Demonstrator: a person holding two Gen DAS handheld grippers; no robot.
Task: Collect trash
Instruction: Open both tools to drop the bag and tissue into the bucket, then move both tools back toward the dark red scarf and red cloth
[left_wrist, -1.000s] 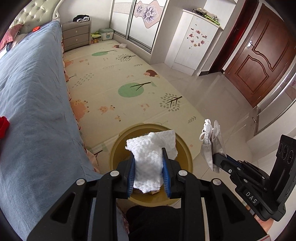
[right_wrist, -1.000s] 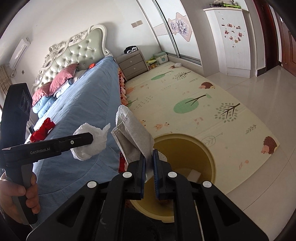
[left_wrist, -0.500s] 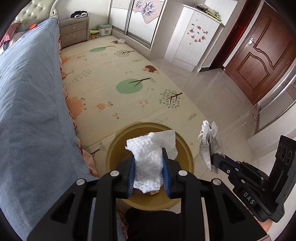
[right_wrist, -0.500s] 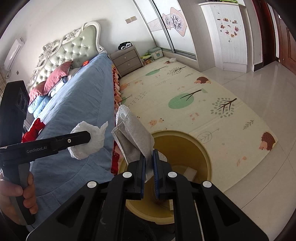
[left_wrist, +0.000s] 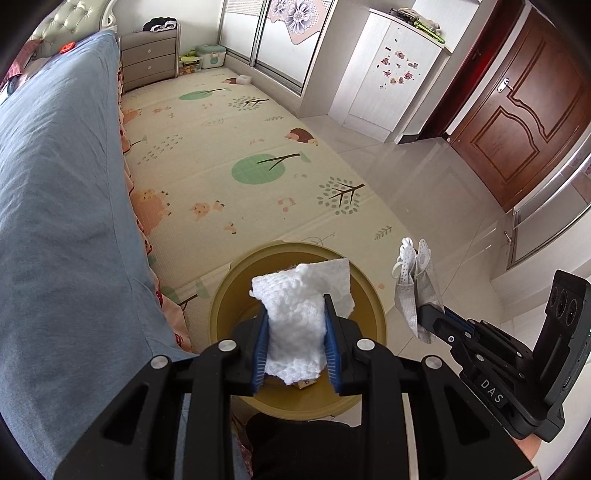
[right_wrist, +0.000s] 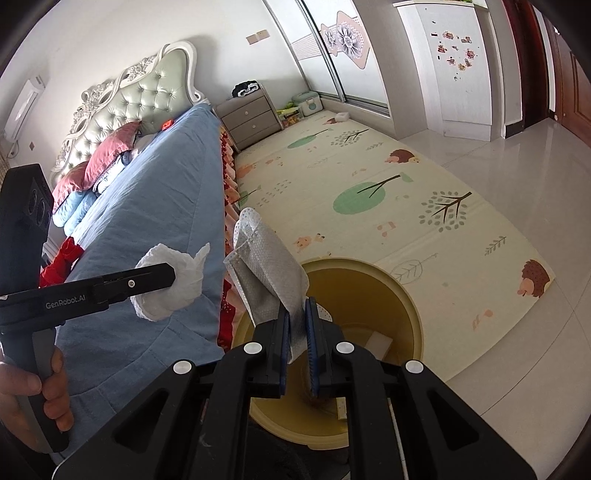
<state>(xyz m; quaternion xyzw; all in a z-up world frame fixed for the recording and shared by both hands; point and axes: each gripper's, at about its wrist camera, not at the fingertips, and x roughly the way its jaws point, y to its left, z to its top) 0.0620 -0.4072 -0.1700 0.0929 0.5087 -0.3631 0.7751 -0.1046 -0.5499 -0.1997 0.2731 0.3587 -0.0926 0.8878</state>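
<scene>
My left gripper (left_wrist: 295, 347), low in the frame's centre, has its jaws opening with the crumpled white tissue (left_wrist: 295, 328) between the blue pads, directly above the yellow bin (left_wrist: 369, 295). My right gripper (right_wrist: 297, 347) clenches the grey face mask (right_wrist: 269, 269), which sticks up toward the upper left over the bin's near rim.

bed (left_wrist: 55, 206), blue cover, left | tufted headboard (right_wrist: 147, 107) | red pillows (right_wrist: 107, 155) | grey nightstand (left_wrist: 149, 59) beside bed | play mat (left_wrist: 236, 155), trees and hedgehogs, on floor | white cabinet (left_wrist: 384, 74), stickers | brown wooden door (left_wrist: 517, 122)
</scene>
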